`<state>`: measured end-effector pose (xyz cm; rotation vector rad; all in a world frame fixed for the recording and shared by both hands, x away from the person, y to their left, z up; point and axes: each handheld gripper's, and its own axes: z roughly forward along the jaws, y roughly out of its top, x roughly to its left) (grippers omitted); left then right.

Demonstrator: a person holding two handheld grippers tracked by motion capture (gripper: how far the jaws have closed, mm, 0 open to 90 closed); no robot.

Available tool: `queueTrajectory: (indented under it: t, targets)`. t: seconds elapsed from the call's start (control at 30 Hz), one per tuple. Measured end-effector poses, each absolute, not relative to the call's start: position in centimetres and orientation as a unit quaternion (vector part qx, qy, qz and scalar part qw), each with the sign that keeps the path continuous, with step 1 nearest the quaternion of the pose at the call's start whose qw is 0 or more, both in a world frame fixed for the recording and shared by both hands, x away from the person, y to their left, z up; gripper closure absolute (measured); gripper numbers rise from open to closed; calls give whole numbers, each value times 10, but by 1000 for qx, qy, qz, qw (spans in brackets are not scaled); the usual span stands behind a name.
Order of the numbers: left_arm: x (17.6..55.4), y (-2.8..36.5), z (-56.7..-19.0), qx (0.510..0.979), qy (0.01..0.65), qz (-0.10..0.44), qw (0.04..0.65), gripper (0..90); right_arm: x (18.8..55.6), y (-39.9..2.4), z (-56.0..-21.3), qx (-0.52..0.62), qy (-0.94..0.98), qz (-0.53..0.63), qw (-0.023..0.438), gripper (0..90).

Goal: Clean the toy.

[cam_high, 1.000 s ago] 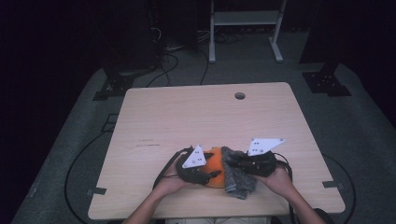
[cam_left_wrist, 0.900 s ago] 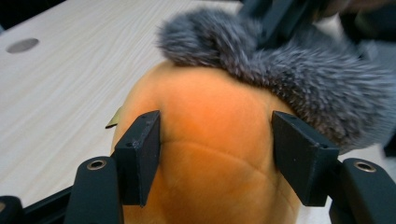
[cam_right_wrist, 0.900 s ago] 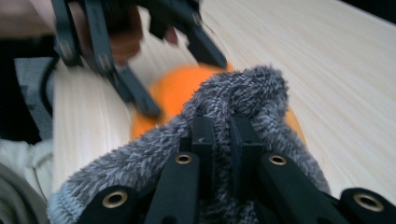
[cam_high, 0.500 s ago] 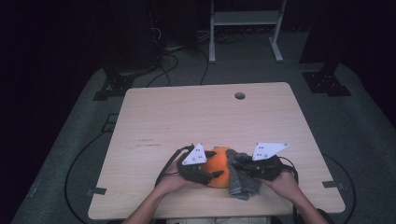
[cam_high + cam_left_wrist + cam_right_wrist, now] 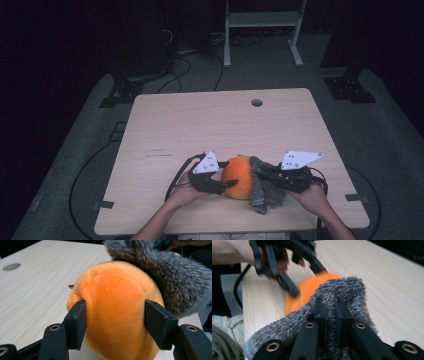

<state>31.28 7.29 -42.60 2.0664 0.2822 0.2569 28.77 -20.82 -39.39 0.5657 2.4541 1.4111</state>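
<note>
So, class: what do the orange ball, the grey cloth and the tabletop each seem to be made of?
Orange ball: likely soft plush, with a short velvety nap that dents at the gripper pads.
Grey cloth: fuzzy, shaggy pile, probably chenille or fleece.
Tabletop: pale matt wood-grain, perhaps laminate.

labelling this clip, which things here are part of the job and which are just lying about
In the job:
- orange plush ball, left gripper clamped on it
- grey fuzzy cloth, pinched in right gripper, draped against the ball

Lying about:
- table with its cable hole
- white stand behind
- floor cables
</note>
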Motion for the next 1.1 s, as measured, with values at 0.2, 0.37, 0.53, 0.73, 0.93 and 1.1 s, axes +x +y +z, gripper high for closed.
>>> queueTrajectory:
  t: [0.2, 0.37, 0.53, 0.73, 0.93, 1.1]
  targets:
    - [317, 74, -430, 850, 140, 95, 499, 288, 293, -205, -404, 198, 850, 473, 119, 817]
    - [327, 71, -437, 848, 181, 34, 497, 102, 292, -223, -418, 221, 835, 493, 101, 817]
    - [325, 70, -437, 846, 166, 20, 506, 338, 289, -232, -422, 228, 837, 487, 104, 816]
    - [325, 74, -433, 832, 170, 12, 528, 423, 283, -248, -414, 243, 833, 484, 109, 817]
    - [317, 73, -419, 825, 147, 43, 544, 468, 277, -212, -380, 183, 823, 520, 137, 816]
    - [322, 86, -421, 822, 168, 44, 542, 471, 288, -193, -391, 184, 827, 512, 143, 818]
